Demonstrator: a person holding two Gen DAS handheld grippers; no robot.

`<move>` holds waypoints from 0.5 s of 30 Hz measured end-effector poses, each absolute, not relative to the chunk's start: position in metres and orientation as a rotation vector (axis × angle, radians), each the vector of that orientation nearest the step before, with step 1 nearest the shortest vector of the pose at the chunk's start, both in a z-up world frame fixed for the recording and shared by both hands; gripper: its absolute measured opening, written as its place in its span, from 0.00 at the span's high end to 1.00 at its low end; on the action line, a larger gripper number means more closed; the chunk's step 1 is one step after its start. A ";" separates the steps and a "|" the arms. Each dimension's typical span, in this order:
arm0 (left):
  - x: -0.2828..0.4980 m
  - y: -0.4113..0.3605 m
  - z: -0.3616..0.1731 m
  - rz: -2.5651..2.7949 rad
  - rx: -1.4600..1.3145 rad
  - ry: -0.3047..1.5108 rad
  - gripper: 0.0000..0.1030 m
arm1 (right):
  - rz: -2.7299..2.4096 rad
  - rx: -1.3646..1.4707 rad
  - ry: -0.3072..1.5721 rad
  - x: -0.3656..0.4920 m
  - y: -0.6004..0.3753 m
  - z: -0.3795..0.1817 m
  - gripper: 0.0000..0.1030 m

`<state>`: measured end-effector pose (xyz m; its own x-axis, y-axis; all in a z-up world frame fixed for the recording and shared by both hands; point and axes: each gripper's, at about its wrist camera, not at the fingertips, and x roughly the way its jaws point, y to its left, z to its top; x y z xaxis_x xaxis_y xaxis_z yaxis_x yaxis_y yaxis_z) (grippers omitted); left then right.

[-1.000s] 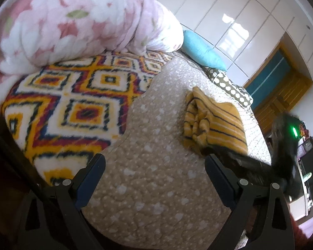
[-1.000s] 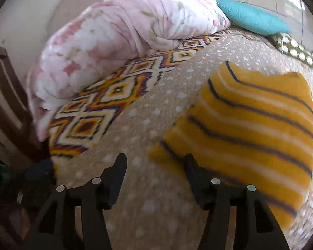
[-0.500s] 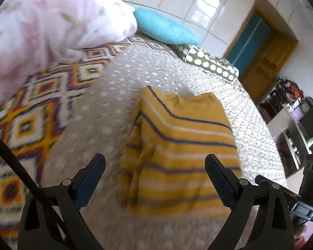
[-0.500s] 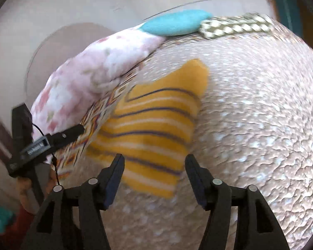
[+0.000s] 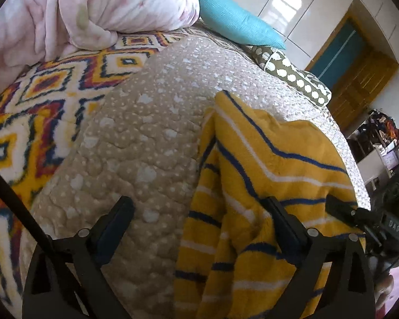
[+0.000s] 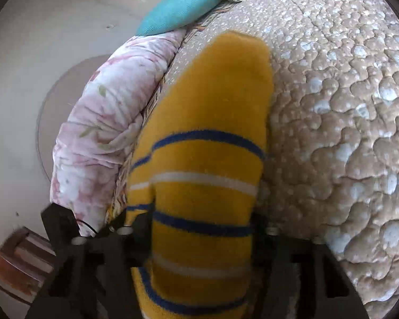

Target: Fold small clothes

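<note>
Flanking the striped garment [image 5: 266, 164]: floral duvet [image 5: 93, 8], teal cushion [image 5: 234, 18], patterned blanket [image 5: 40, 101]

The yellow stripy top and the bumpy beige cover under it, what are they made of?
The yellow stripy top looks like soft fleece or plush knit: its surface and stripe edges are fuzzy and matte. The beige cover looks like quilted fabric, probably padded cotton or polyester: stitched lines puff it into little bumps, and its pale spots catch the light with a slight sheen. The exact fibre cannot be told by looking.

beige quilted bedspread [image 5: 151, 143]; geometric-patterned blanket [image 5: 40, 111]; pink floral duvet [image 5: 93, 8]; turquoise pillow [image 5: 236, 18]; olive spotted bolster [image 5: 292, 77].
</note>
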<state>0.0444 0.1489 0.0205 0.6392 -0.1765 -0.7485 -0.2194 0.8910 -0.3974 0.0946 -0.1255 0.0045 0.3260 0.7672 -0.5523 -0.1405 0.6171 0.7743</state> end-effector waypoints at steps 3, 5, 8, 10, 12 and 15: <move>0.037 0.123 0.034 -0.060 -0.507 0.905 0.29 | 0.701 0.671 1.028 0.086 -0.142 0.033 0.60; 0.033 0.095 0.042 -0.081 -0.455 0.900 0.29 | 0.705 0.617 0.984 0.074 -0.159 0.054 0.60; 0.033 0.059 0.041 -0.102 -0.397 0.924 0.29 | 0.638 0.516 0.970 0.059 -0.187 0.064 0.58; 0.036 0.050 0.038 -0.107 -0.408 0.950 0.29 | 0.556 0.459 1.007 0.055 -0.203 0.054 0.53; 0.030 0.050 0.042 -0.109 -0.447 0.954 0.29 | 0.481 0.424 1.058 0.050 -0.214 0.043 0.46; 0.009 0.055 0.054 -0.084 -0.426 0.925 0.23 | 0.456 0.393 1.006 0.032 -0.228 0.054 0.44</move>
<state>0.0092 0.0553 0.0544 0.6052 -0.2502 -0.7557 -0.1103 0.9138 -0.3910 0.0321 -0.2280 0.0542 0.4567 0.5342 -0.7114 -0.1823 0.8389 0.5129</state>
